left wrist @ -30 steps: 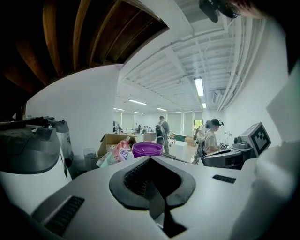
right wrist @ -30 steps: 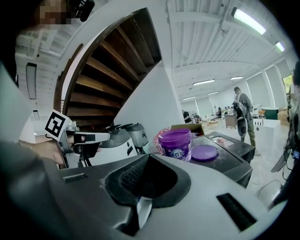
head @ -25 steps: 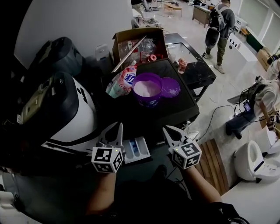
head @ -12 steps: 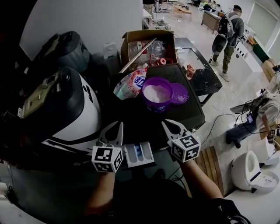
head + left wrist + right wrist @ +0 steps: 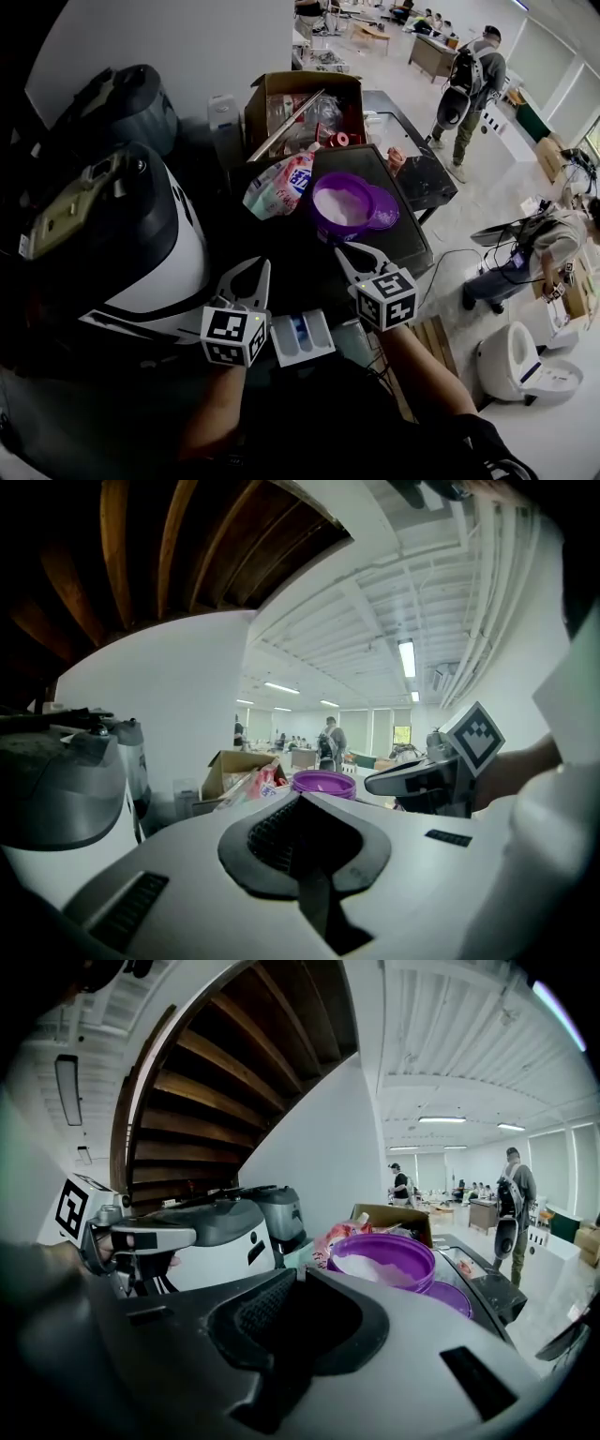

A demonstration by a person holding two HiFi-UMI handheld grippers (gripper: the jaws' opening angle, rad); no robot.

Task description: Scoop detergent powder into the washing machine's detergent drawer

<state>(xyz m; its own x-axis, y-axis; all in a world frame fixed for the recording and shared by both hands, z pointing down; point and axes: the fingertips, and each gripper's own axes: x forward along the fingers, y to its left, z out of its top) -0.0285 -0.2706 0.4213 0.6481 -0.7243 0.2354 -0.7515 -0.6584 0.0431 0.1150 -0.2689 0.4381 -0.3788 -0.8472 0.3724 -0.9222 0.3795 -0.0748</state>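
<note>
the white washing machine (image 5: 159,244) fills the left of the frame. the purple tub of detergent powder (image 5: 342,206) (lid off) sits upper centre, just ahead of the right gripper (image 5: 358,257), the nearer one, whose jaws are just opening with nothing between them. the detergent drawer (image 5: 302,339) juts out at lower centre between both grippers. the left gripper (image 5: 246,279) is closed and empty.

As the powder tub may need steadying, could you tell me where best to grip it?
The purple tub stands upright and open, lid beside it, and looks too wide to span, so I'd pinch its near rim from above, one jaw inside the wall.
</note>
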